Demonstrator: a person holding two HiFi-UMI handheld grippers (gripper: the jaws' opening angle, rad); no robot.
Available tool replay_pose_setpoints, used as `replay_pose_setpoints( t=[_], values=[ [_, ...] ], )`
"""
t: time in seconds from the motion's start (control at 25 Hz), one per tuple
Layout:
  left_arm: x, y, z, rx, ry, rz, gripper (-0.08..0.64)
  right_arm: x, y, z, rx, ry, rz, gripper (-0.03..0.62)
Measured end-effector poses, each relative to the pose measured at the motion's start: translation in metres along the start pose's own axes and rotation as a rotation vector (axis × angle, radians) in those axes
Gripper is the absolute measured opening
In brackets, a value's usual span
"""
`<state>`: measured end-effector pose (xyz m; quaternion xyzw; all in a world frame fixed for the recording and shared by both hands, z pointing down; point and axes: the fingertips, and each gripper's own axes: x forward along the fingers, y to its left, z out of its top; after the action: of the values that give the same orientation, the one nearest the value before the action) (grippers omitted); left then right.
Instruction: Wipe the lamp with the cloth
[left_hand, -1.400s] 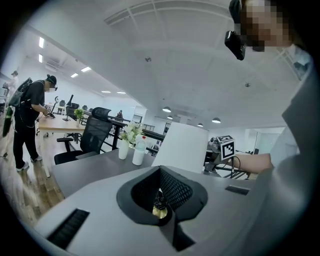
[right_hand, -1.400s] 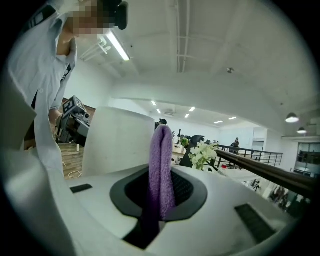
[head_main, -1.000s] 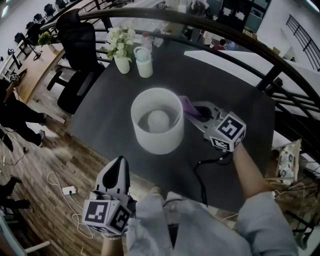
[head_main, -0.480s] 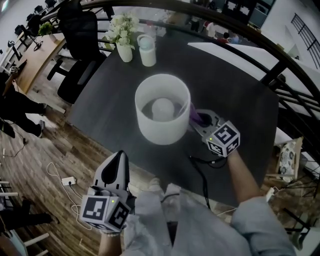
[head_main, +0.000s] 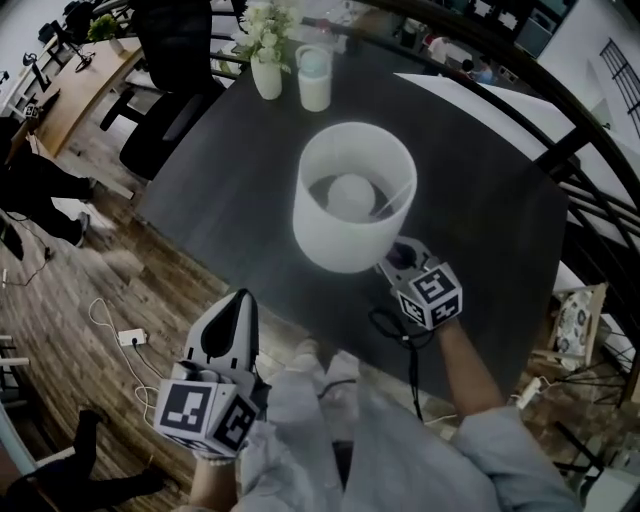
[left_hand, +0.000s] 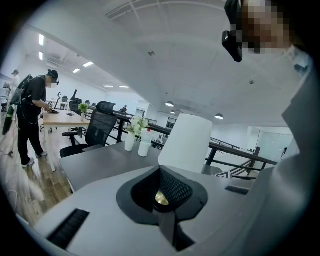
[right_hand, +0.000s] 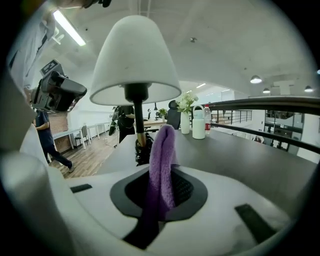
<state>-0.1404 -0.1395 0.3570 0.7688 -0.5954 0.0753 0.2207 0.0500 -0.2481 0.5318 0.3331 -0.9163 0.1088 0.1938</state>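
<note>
Wiping step | right tongs (right_hand: 160, 186) pinching fuzzy purple cloth (right_hand: 161, 160) under white-shaded lamp (head_main: 345, 235) | left tongs (left_hand: 165, 201) pressed together, empty | next: likely pressing cloth against lamp

Dark table (head_main: 240, 190), wooden floor (head_main: 90, 300)

We've got lamp (head_main: 352, 195) mid-table (head_main: 240, 180). Vase (head_main: 266, 70) + bottle (head_main: 314, 78) side by side at far edge, chair (head_main: 175, 60) behind. Right gripper (head_main: 397, 256) w/ cloth (right_hand: 162, 160) btwn jaws, near-right of lamp. Left gripper (head_main: 238, 305) off table, near-left.
</note>
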Motion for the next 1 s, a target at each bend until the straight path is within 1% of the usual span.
replay_pose_setpoints(
  t=[0.36, 0.56, 0.68, 0.76, 0.84, 1.0],
  values=[
    [-0.004, 0.019, -0.003, -0.038, -0.004, 0.021, 0.012, 0.007, 0.046, -0.023, -0.010, 0.079, 0.022, 0.049],
    [-0.004, 0.039, 0.001, -0.047, -0.017, 0.022, 0.012, 0.020, 0.074, -0.028, -0.012, 0.125, 0.043, 0.049],
    [-0.004, 0.053, -0.001, -0.069, -0.014, 0.029, 0.012, 0.033, 0.098, -0.035, -0.005, 0.150, 0.066, 0.049],
    [-0.004, 0.057, -0.005, -0.087, -0.016, 0.035, 0.012, 0.039, 0.116, -0.040, -0.017, 0.166, 0.100, 0.049],
    [-0.003, 0.064, -0.005, -0.104, -0.021, 0.038, 0.012, 0.048, 0.138, -0.040, -0.035, 0.187, 0.157, 0.049],
    [-0.005, 0.086, 0.000, -0.120, -0.017, 0.044, 0.012, 0.076, 0.184, -0.017, -0.067, 0.187, 0.259, 0.049]
  ],
)
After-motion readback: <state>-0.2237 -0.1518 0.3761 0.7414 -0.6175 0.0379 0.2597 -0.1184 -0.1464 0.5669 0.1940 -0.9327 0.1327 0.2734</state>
